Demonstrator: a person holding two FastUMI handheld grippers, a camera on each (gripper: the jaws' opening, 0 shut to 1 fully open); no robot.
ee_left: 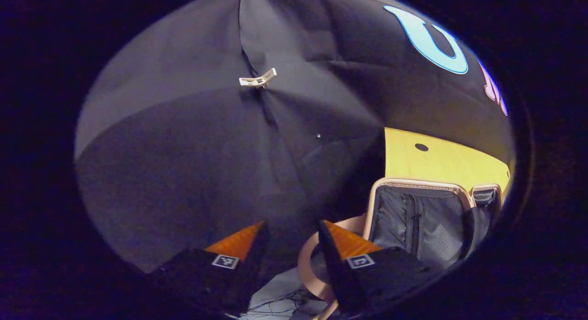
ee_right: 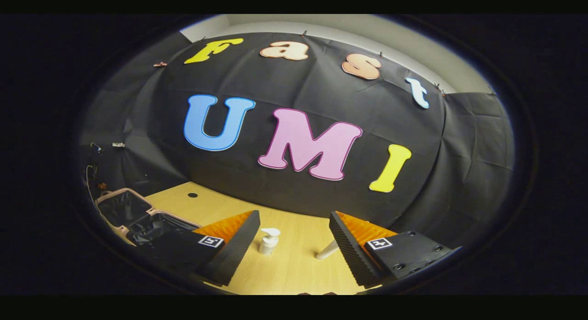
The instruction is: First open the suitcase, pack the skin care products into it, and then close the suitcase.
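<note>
The suitcase [ee_left: 422, 219] lies open on the wooden table [ee_left: 436, 161], its dark lined interior and pale pink rim showing at the lower right of the left gripper view. My left gripper [ee_left: 291, 235] is open, left of the suitcase, with nothing between its fingers. In the right gripper view the open suitcase [ee_right: 133, 214] sits at the far left. A white pump bottle [ee_right: 268, 241] stands on the table [ee_right: 294, 265] between my right gripper's fingers but farther off. A white tube [ee_right: 327, 251] lies beside the right finger. My right gripper [ee_right: 294, 239] is open and empty.
The black cloth wall [ee_left: 206, 150] closes the booth behind and to the left. A small white clip [ee_left: 258, 79] holds the cloth seam. A round hole [ee_right: 192, 195] is in the tabletop near the back. Cables [ee_right: 92, 173] hang at the far left.
</note>
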